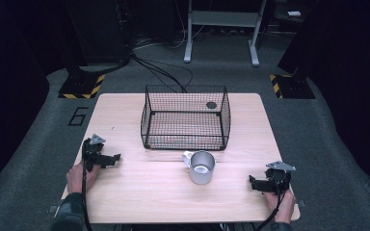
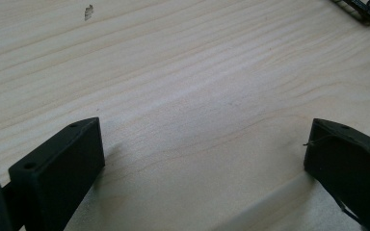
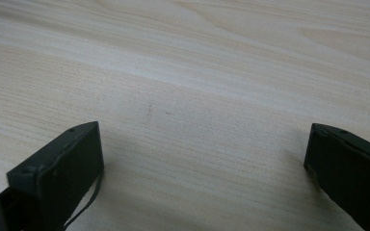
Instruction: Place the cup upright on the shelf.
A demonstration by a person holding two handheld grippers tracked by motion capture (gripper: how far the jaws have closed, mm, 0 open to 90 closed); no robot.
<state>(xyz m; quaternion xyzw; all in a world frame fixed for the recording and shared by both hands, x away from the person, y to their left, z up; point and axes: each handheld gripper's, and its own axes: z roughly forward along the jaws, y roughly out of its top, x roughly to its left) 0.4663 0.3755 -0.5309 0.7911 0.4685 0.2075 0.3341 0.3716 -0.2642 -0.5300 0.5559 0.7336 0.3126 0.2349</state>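
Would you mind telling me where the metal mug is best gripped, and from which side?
I would pinch the rim wall of the metal mug from above, one jaw inside. It stands upright with its mouth open upward. Its handle points to the far left, toward the wire basket, so the nearer right gripper, jaws wide apart, seems best placed.

Table [image 1: 125, 192]: pale wood grain. Basket [image 1: 185, 117]: black wire mesh. Mug [image 1: 202, 167]: silver metal. Floor stands [image 1: 83, 85]: black with yellow-black hazard stripes.

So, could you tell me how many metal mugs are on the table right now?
1. The metal mug stands upright near the table's middle, just in front of the wire basket, between the two grippers.
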